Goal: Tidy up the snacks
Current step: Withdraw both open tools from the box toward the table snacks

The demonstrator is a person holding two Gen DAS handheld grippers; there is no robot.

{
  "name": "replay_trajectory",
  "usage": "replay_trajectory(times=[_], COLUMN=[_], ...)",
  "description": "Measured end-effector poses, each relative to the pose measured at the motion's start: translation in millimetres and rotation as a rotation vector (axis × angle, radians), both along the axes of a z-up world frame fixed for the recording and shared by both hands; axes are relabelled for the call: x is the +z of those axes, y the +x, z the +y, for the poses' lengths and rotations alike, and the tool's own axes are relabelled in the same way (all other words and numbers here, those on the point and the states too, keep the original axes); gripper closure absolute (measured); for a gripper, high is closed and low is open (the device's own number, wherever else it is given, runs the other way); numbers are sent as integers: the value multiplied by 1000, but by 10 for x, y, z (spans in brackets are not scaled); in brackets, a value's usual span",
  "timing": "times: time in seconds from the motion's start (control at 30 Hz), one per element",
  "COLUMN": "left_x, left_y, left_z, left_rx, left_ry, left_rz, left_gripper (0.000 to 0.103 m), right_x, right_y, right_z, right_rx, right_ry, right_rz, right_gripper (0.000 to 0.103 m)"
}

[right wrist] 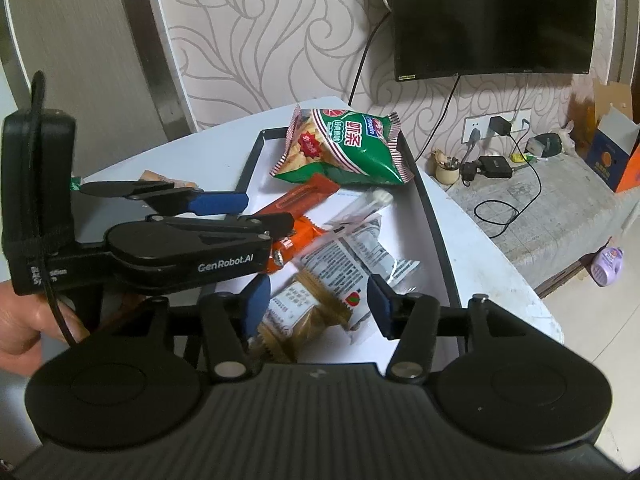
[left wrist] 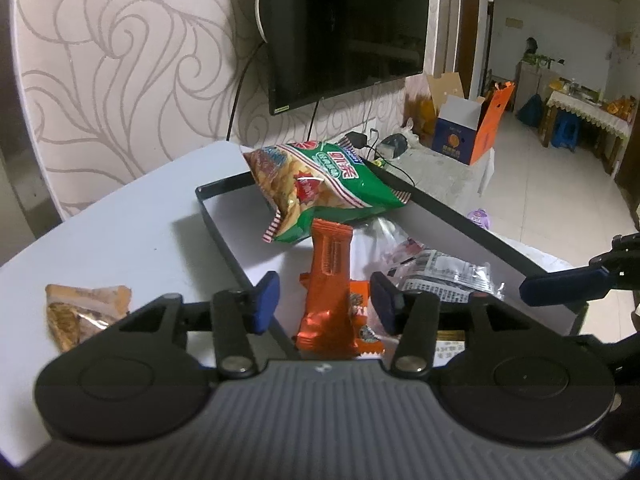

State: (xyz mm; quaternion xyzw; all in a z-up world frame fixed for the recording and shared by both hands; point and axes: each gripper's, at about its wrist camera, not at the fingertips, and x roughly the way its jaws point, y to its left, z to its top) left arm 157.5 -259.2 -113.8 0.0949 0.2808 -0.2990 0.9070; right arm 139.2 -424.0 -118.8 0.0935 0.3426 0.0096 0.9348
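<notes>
A black-rimmed tray on the white table holds a green shrimp-chip bag, an orange bar wrapper, a clear grey-printed packet and a brown biscuit pack. My left gripper is open, jaws either side of the orange bar, above the tray's near end. My right gripper is open above the biscuit pack; one of its fingers shows in the left wrist view. The left gripper also shows in the right wrist view. A tan snack packet lies on the table outside the tray.
A wall-mounted TV hangs behind the table. A low bench to the right carries chargers, cables and an open blue and orange box. A purple bottle lies on the floor. The table's curved right edge drops off to the floor.
</notes>
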Motion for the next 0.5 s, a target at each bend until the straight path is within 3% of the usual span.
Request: replay_trajectory(times=[0.23,0.5], left_x=[58,160], left_y=[-53,-147], left_z=[71,407], left_rx=[6,87], left_ry=[-14,-43], left_rz=[-10,-39], left_gripper=[48,48], right_x=[58,187], right_y=[-82,-99], right_z=[76,137], right_rx=[-6,-14], right_ry=[-2,4], right_rz=[-13,-44], right_gripper=[40,39])
